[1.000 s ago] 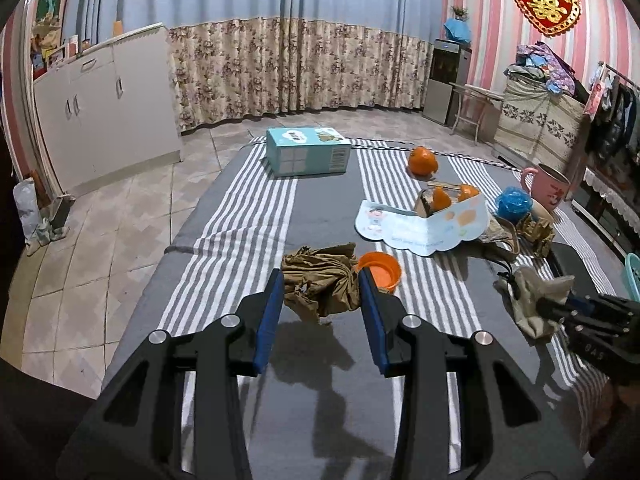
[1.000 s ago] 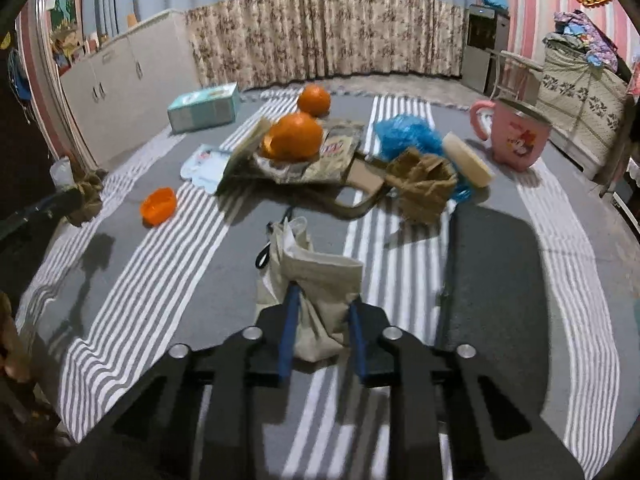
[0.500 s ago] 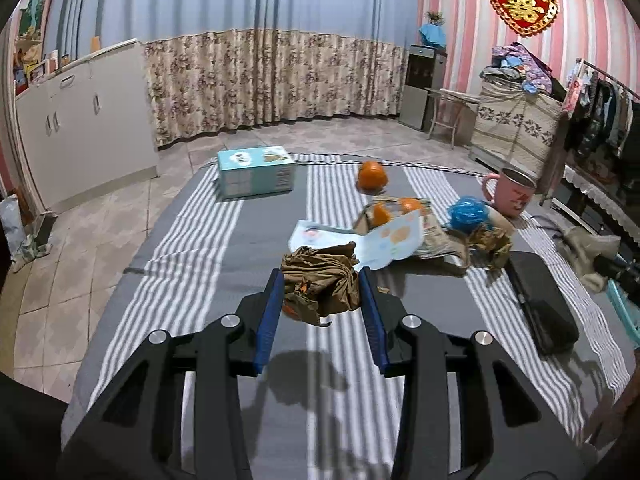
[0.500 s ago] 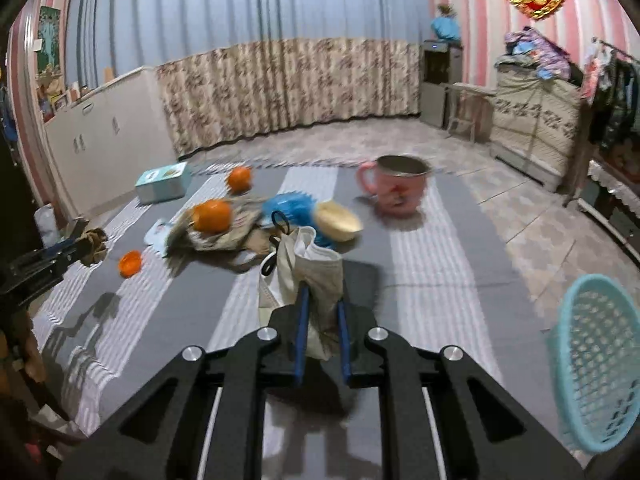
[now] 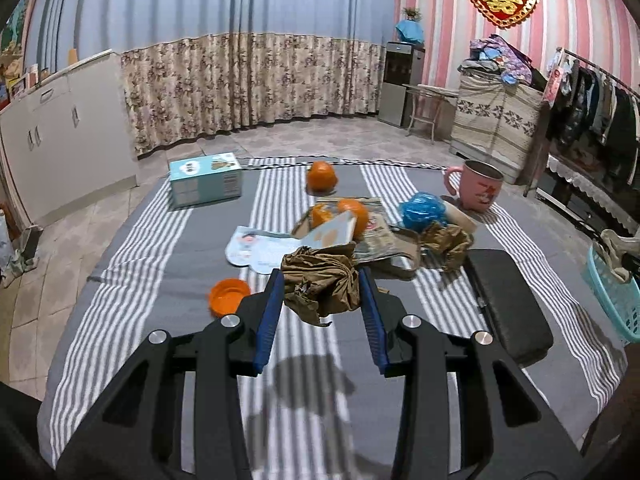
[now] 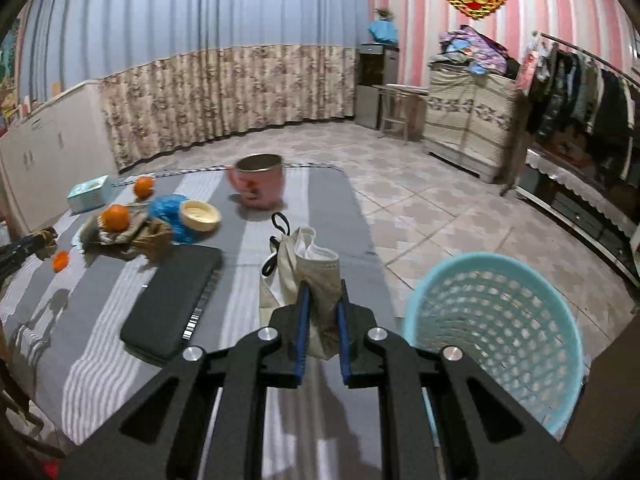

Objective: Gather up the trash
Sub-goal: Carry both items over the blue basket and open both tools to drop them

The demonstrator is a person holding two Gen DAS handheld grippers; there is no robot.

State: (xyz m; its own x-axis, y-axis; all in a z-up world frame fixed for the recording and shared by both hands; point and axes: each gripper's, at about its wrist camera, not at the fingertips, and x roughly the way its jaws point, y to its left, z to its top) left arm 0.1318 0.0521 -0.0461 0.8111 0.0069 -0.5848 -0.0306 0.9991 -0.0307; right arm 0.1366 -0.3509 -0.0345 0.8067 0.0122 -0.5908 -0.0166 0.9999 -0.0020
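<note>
A crumpled brown paper ball [image 5: 320, 286] hangs above the striped table, and my left gripper [image 5: 320, 276] is shut on it. My right gripper [image 6: 323, 288] is shut on a used beige face mask [image 6: 304, 256] with black ear loops, held over the table's right edge. A light blue mesh basket [image 6: 496, 320] stands on the floor just right of that gripper. In the left wrist view the basket [image 5: 616, 296] shows at the far right, with the mask [image 5: 616, 244] above its rim. More crumpled brown paper [image 5: 448, 240] and a blue plastic wad [image 5: 422, 210] lie on the table.
The grey striped table [image 5: 128, 304] also carries a black case [image 5: 504, 300], a pink mug [image 5: 478, 186], oranges [image 5: 320, 176], an orange cap [image 5: 228, 296], a teal box [image 5: 204, 180], a cream lid [image 6: 199, 215] and printed paper [image 5: 260, 250]. Tiled floor lies to the right.
My right gripper rose off the table with the mask and swung right to the table edge, bringing the basket into view. My left gripper carried the brown paper rightward.
</note>
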